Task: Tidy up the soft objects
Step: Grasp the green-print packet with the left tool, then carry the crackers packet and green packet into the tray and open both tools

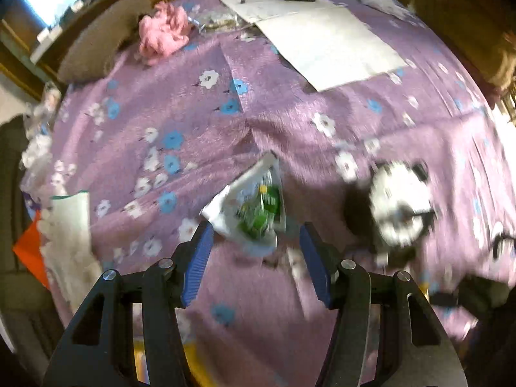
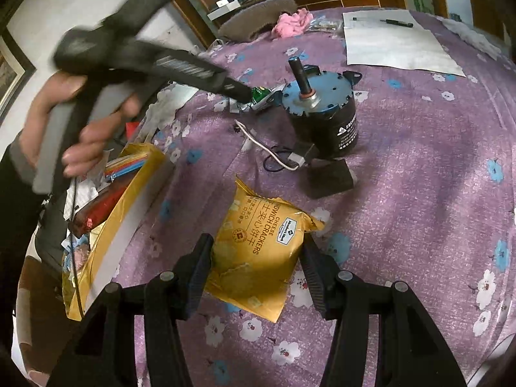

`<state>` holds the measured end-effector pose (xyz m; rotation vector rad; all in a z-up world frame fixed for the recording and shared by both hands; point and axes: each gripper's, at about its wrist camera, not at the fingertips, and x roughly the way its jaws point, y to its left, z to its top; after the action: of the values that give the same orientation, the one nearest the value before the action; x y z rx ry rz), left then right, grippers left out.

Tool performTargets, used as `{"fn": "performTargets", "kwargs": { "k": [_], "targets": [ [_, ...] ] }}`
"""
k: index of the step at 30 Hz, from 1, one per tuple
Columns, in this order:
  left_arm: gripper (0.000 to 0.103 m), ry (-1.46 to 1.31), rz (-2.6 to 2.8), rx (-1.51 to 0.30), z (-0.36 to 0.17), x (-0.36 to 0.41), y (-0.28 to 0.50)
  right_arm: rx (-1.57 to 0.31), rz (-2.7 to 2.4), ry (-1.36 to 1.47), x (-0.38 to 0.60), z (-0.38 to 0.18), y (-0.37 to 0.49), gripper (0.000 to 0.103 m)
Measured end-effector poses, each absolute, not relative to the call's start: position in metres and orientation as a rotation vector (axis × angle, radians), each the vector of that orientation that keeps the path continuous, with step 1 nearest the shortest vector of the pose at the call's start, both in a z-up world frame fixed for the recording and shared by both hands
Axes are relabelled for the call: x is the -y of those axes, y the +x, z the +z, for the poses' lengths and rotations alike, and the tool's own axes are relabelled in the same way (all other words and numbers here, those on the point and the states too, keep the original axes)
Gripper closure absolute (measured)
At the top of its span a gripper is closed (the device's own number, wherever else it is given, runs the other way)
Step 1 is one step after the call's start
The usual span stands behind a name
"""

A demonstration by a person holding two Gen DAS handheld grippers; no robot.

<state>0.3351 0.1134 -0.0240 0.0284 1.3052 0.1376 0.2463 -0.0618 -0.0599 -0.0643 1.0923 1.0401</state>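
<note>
A yellow cheese-cracker packet [image 2: 258, 251] lies on the purple flowered cloth [image 2: 419, 177]. My right gripper [image 2: 256, 258] straddles it, both pads touching its sides, and the packet bulges a little between them. A small white and green packet [image 1: 254, 206] lies on the cloth just ahead of my left gripper [image 1: 256, 235], which points steeply down with its blue pads wide apart and nothing between them. In the right wrist view a hand [image 2: 74, 129] holds that left gripper [image 2: 246, 96], whose tips sit over the green packet [image 2: 261, 95] beside the motor.
A blue and black motor [image 2: 322, 109] with loose wires [image 2: 274, 158] stands mid-cloth, blurred in the left view [image 1: 400, 206]. A yellow box [image 2: 129, 213] of snacks sits at the left edge. White paper sheets [image 2: 396, 45], a pink cloth [image 1: 163, 32] and a brown cushion [image 1: 103, 38] lie at the back.
</note>
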Motion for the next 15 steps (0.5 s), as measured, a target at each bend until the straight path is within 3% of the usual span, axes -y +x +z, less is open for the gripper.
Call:
{"fn": "performTargets", "kwargs": {
  "k": [3,5,9,15],
  "targets": [
    [0.048,0.017,0.192,-1.326,-0.039,-0.117,0.351,-1.099,1.041,-0.073,0.06,-0.062,0.246,0.049],
    [0.076,0.007,0.232,-1.379,-0.055,-0.121,0.354,-1.096,1.041,-0.08,0.06,-0.062,0.246,0.049],
    [0.078,-0.029,0.269,-1.307,-0.034,-0.126,0.338,-1.083,1.04,-0.082,0.061,-0.061,0.244,0.049],
    [0.079,0.0,0.345,-1.118,0.049,-0.099,0.239,-1.06,1.064,-0.082,0.061,-0.057,0.241,0.049]
  ]
}}
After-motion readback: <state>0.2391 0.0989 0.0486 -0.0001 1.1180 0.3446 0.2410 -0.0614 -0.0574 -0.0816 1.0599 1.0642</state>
